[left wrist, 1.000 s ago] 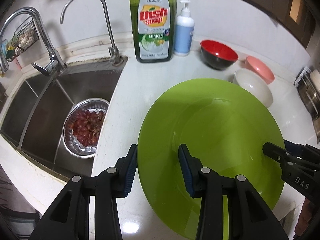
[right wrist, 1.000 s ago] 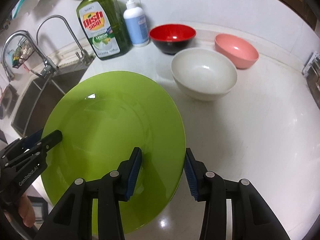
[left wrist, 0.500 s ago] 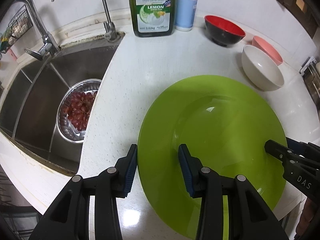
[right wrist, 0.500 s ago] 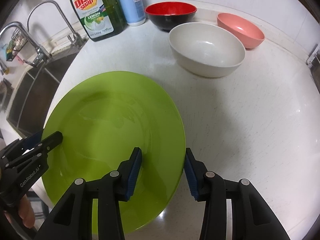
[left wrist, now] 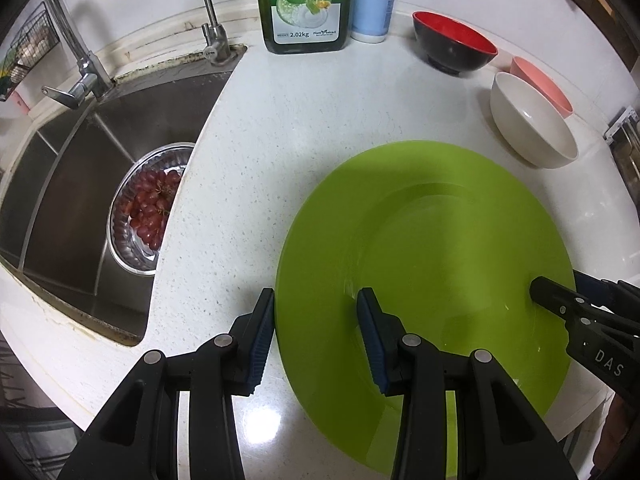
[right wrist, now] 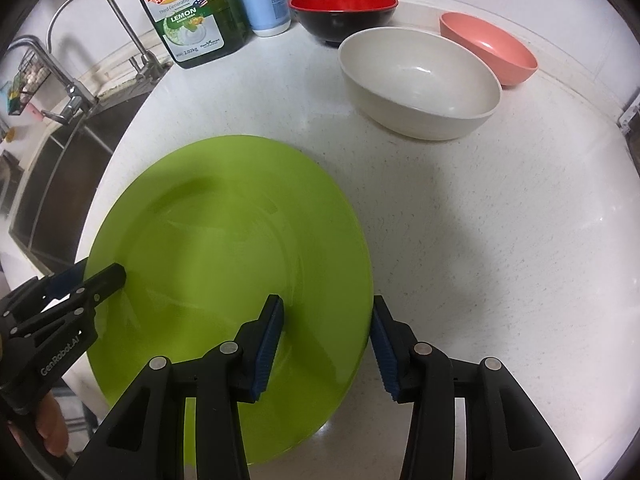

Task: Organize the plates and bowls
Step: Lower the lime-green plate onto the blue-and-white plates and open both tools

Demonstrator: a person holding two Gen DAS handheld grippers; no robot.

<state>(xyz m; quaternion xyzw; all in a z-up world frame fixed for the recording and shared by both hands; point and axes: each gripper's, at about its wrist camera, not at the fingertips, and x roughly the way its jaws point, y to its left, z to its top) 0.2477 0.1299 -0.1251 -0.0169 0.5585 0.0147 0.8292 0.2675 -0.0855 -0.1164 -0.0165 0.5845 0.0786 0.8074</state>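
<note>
1. The green plate (left wrist: pixel 424 264) lies low over the white tabletop (left wrist: pixel 280 128), near its front edge, with the sink (left wrist: pixel 80 168) to its left. Whether its base touches the surface cannot be told from either view.
2. The left hand-held gripper (left wrist: pixel 316 332) straddles the plate's left rim: one blue pad sits just outside the edge and the other over the plate's inner face, with a wide gap between them. The pads are not closed onto the rim, so this side appears loose.
3. The right hand-held gripper (right wrist: pixel 326 340) stands the same way at the right rim, spread wide, one pad over the plate and one beyond its edge, gripping nothing firmly.
4. The step in hand looks like setting the plate down. To do it well, both sides should stay level so that neither edge tips, and each gripper should draw straight back off the rim without dragging the plate.
5. The plate sits close to the front edge, so a nudge outward is the risk.
6. The white bowl (right wrist: pixel 420 80), pink bowl (right wrist: pixel 488 48) and red-and-black bowl (right wrist: pixel 344 8) stand behind, apart from the plate, probably next to be stacked.
</note>
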